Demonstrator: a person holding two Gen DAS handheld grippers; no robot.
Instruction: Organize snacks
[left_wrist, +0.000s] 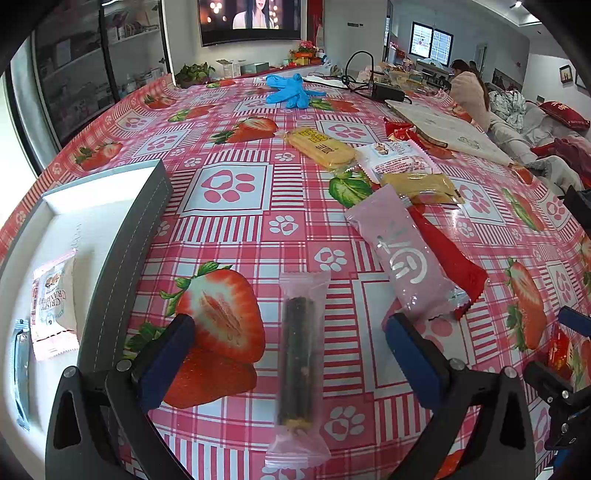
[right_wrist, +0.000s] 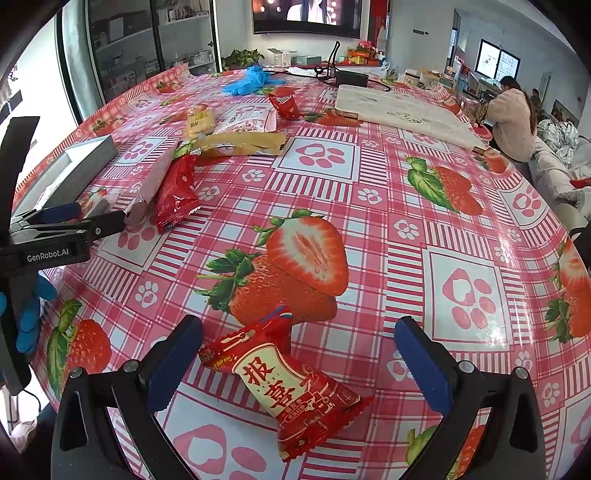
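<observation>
**Pink strawberry cloth, snacks loose on it, both grippers spread wide**

Left wrist view: left gripper (left_wrist: 290, 354) stands with jaws wide apart, nothing pressed. Between them, touching neither pad, lies a clear-wrapped dark snack bar (left_wrist: 297, 363), lengthwise along the gripper's line on the table (left_wrist: 236, 236). Just beyond the right finger, a pink packet (left_wrist: 402, 254) overlaps a red packet (left_wrist: 450, 266). Further back: yellow biscuit pack (left_wrist: 321, 147), white packet (left_wrist: 397, 158), mustard-yellow packet (left_wrist: 421, 186). At left edge, a grey-walled white box (left_wrist: 122, 236) holds a white cracker packet (left_wrist: 53, 302). Blue gloves (left_wrist: 290, 90) lie far back.

Right wrist view: right gripper (right_wrist: 297, 363) also spread open, gripping nothing. A red snack packet (right_wrist: 291, 384) with large characters lies between its fingers, closer to the left finger; contact with it cannot be judged. At far left, the other gripper shows side-on, a blue-gloved hand (right_wrist: 29, 314) below it. A seated person (right_wrist: 511, 122) is at the far right.
</observation>
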